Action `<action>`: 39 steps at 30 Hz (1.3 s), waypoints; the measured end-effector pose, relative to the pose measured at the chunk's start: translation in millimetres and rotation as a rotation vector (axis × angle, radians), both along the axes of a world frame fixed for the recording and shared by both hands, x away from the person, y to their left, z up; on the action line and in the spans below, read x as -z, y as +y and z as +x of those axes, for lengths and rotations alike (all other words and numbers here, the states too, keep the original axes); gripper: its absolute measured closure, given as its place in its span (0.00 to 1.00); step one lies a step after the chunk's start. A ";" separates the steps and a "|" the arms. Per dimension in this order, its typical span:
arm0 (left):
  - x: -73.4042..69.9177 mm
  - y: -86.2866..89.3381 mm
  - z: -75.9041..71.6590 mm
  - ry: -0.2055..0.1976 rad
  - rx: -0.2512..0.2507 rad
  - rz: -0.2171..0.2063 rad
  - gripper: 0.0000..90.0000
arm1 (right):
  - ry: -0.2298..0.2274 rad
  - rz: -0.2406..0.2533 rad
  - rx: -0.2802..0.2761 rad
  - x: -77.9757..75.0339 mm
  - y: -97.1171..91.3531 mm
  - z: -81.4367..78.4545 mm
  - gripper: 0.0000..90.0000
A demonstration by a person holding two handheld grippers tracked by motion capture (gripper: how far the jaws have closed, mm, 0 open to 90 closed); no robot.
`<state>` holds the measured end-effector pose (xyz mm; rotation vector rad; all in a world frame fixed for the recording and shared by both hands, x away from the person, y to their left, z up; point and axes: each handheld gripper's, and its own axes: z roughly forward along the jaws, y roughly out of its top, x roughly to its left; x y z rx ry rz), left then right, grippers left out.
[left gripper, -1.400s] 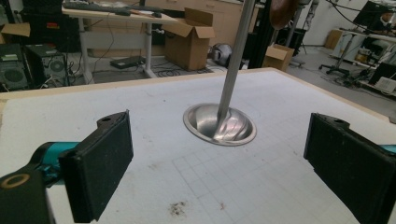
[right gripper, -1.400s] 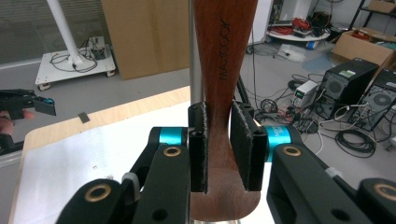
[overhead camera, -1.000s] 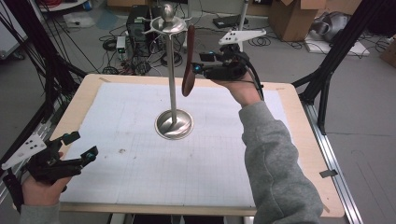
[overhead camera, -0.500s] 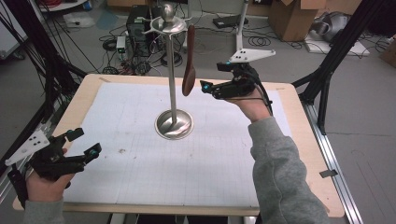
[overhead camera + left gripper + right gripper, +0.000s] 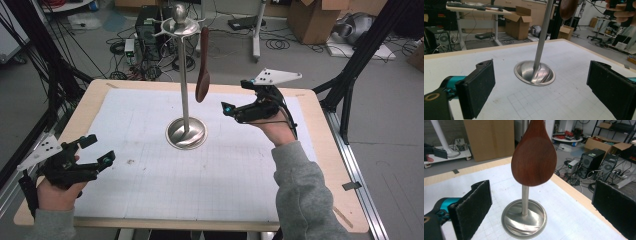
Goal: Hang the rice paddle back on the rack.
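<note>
- Nearest, at the front left corner of the pale wooden table (image 5: 320,165) covered by a white gridded mat (image 5: 210,165): the left gripper (image 5: 102,150), black with teal fittings and a grey three-cornered plate, held in the person's left hand (image 5: 55,192). Its two black padded jaws stand wide apart with nothing between them; in the left gripper view (image 5: 539,90) they frame the stand's base across bare mat.
- Mid-table: a polished steel hanging stand (image 5: 185,100), made of a round dished base (image 5: 534,73), a slim upright pole and a small hooked crown with a ball finial at the top. The base rests flat on the mat, well apart from the left gripper.
- Hanging from the crown on the stand's right side: a dark brown wooden spoon (image 5: 202,67), handle up, bowl down, clear of the mat and just beside the pole. In the right gripper view its bowl (image 5: 534,157) hangs in front of the pole, above the base.
- Right of the spoon, raised above the mat: the right gripper (image 5: 226,108), same make, in the person's right hand (image 5: 275,131) with a grey sleeve. Its jaws have just been opening and now stand wide, nothing between the pads; the tips point toward the spoon's bowl, near it but not touching.
- Beyond the far edge: floor with computer towers (image 5: 150,30), tangled cables and cardboard boxes (image 5: 312,17).
</note>
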<state>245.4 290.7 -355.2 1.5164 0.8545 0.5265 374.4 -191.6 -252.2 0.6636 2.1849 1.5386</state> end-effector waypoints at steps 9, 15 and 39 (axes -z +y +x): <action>9.6 -8.4 7.2 0.029 0.018 0.011 0.10 | 0.006 0.037 0.023 26.2 -15.9 -14.7 0.02; 11.7 -11.4 8.7 0.029 0.018 0.013 0.10 | 0.014 0.045 0.029 36.9 -25.1 -24.2 0.02; 16.3 -22.7 12.6 0.041 0.036 0.025 0.09 | 0.030 0.021 0.126 86.1 -68.5 -54.6 0.02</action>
